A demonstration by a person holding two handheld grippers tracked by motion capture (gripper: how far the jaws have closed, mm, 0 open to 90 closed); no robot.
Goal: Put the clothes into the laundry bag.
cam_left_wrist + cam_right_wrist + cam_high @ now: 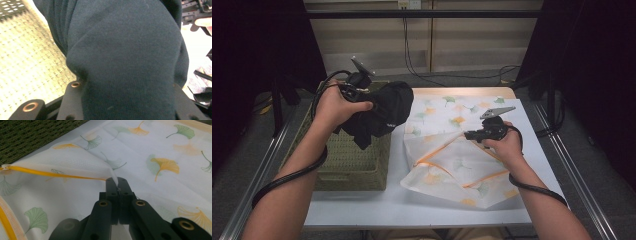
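My left gripper (368,100) is held above the woven basket (347,155) and is shut on a dark garment (384,112), which hangs bunched from it. In the left gripper view the dark garment (125,50) covers the jaws. A white mesh bag (452,165) printed with ginkgo leaves and fitted with an orange zip (50,173) lies on the table's right half. My right gripper (468,135) is shut on a raised fold of the mesh bag (162,150) by its opening; the closed tips of that gripper (117,182) pinch the fabric.
The olive basket (25,50) stands at the table's left edge, its corner (32,135) close to the bag. The white table (362,205) has bare room in front. Cables trail from both grippers along the forearms. Dark curtains stand on both sides.
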